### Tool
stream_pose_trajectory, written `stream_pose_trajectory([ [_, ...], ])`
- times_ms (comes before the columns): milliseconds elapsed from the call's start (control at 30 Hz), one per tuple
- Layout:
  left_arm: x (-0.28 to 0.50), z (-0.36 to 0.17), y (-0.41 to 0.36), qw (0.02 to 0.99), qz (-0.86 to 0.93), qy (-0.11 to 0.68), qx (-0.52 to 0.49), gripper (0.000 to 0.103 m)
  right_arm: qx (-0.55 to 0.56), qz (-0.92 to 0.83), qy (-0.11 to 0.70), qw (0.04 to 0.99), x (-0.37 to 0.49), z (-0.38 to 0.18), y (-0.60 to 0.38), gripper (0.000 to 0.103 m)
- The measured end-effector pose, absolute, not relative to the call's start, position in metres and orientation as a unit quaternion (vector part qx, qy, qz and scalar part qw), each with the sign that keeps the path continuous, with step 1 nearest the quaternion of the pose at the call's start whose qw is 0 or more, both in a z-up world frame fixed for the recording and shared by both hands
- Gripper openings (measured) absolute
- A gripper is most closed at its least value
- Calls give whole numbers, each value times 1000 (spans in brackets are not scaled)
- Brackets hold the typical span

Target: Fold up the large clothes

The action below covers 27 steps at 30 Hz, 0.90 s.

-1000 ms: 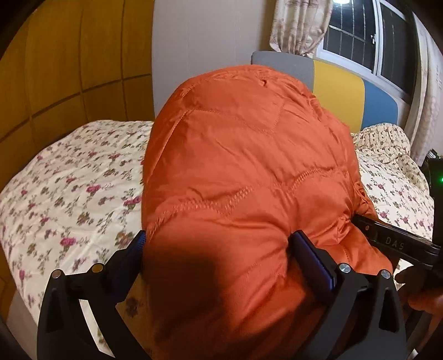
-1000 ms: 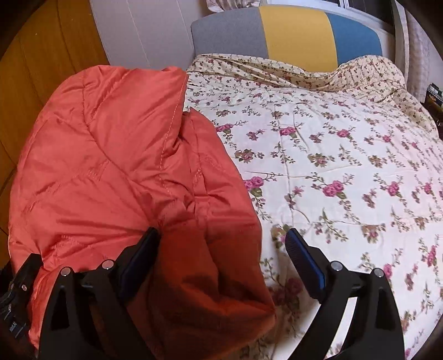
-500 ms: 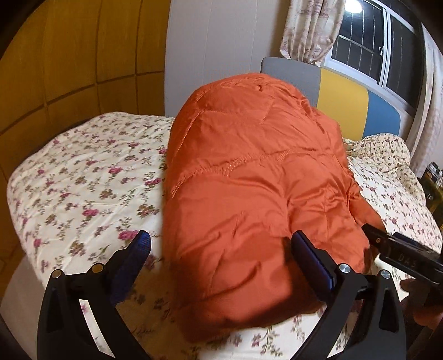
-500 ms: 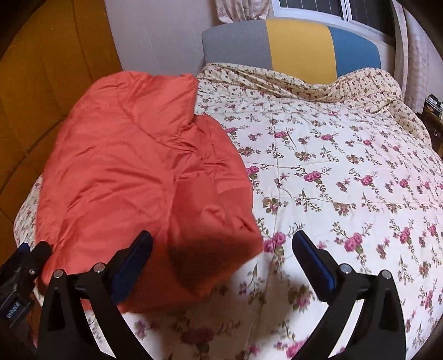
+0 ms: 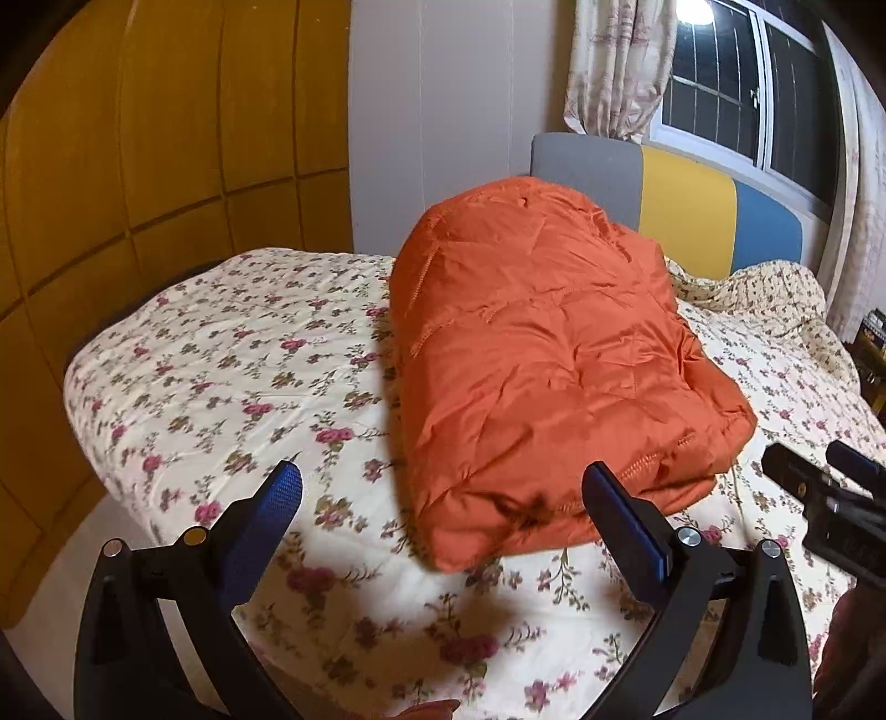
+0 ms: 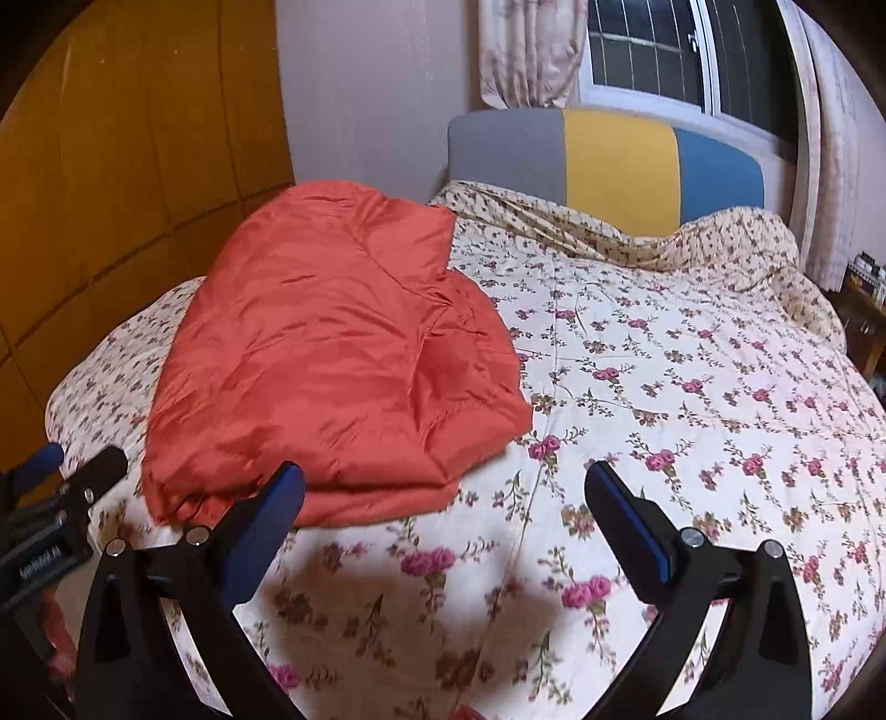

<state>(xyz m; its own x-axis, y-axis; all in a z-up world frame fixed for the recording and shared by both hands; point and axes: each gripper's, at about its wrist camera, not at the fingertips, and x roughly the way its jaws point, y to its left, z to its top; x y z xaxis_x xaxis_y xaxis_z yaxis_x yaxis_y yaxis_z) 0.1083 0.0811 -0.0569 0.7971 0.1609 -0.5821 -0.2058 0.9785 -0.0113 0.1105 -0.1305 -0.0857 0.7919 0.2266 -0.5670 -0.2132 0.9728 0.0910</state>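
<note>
**Orange jacket lies folded on the flowered bed**

Jacket first: the orange quilted puffer jacket [image 5: 548, 354] lies folded into a thick bundle on the cream bedspread with pink roses [image 5: 221, 376], close to the side of the bed nearest the yellow-brown wooden wardrobe panels [image 5: 138, 155]. Its lower edge points toward both cameras.

The left gripper [image 5: 440, 498] is held above the bedspread with its blue-padded jaws wide apart, and nothing is between them. The near corner of the jacket is seen just in front of its right finger. The right gripper [image 6: 443, 493] also has its jaws wide and holds nothing; the jacket is beyond its left finger, and roses of the bedspread show between the fingers.

Behind the bed stands the padded headboard in grey, yellow and blue [image 6: 609, 158], under a window with a pale curtain [image 6: 531, 50].
</note>
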Motion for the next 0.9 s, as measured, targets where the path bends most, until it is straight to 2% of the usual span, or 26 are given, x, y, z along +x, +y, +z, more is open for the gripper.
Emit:
stream_pose_trajectory([
  [900, 84, -48, 79, 952, 86, 292, -36, 100, 9, 122, 280, 952, 85, -70, -129, 101],
])
